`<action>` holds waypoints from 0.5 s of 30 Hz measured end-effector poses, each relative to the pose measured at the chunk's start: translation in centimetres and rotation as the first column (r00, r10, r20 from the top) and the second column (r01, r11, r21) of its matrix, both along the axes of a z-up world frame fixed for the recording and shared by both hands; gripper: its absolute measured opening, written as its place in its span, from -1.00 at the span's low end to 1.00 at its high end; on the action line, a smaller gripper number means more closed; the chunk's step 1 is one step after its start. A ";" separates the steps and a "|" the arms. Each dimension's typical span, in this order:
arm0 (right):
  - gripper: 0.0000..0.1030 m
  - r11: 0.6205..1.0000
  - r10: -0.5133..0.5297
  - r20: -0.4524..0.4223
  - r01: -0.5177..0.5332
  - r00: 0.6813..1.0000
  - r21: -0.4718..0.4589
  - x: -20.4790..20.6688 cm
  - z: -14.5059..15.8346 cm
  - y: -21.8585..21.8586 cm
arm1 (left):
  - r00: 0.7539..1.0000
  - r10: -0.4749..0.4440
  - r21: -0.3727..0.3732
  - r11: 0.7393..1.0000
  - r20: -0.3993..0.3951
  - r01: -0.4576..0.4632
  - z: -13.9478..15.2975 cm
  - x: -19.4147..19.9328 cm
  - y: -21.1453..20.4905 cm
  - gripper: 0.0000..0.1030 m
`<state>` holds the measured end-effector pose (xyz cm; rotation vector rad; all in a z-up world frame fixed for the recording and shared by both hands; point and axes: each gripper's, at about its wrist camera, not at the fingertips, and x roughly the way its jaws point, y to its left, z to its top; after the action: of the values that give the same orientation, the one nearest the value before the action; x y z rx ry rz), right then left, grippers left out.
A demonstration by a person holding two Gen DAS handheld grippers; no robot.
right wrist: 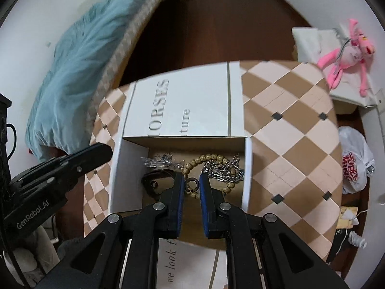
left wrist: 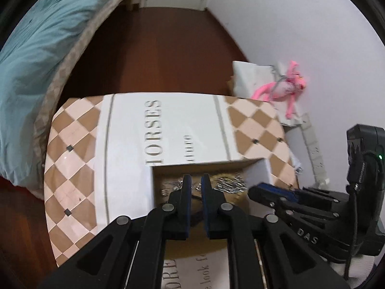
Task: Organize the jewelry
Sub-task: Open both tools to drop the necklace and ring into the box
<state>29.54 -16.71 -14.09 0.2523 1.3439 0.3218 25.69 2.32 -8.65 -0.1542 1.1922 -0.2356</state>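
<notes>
While poised above the tray: both sets of fingers nearly closed, gripping nothing
Left gripper [left wrist: 195,187]: over tray's left part
Jewelry [right wrist: 216,168]: beads, chain, ring heaped in white tray [right wrist: 116,168]
Right gripper [right wrist: 192,187]: above ring
Risk: tangled chains dragging neighbours out
Counter [right wrist: 288,125]: checkered, beside bed [right wrist: 84,60], wooden floor

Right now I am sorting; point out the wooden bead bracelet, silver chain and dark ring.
wooden bead bracelet [right wrist: 207,157], right wrist view, top beads.
silver chain [right wrist: 222,172], right wrist view, piled links.
dark ring [right wrist: 191,185], right wrist view, rim.
</notes>
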 end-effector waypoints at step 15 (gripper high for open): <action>0.72 0.985 -0.020 0.043 0.027 0.999 -0.168 -0.4 1.0 -0.6 | 0.986 0.125 0.187 0.972 0.107 -0.143 -0.7 -1.9 2.9 0.84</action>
<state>29.15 -17.32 -13.12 0.1195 1.3184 0.1912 23.78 5.19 -9.39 -0.0517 1.0991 -0.0064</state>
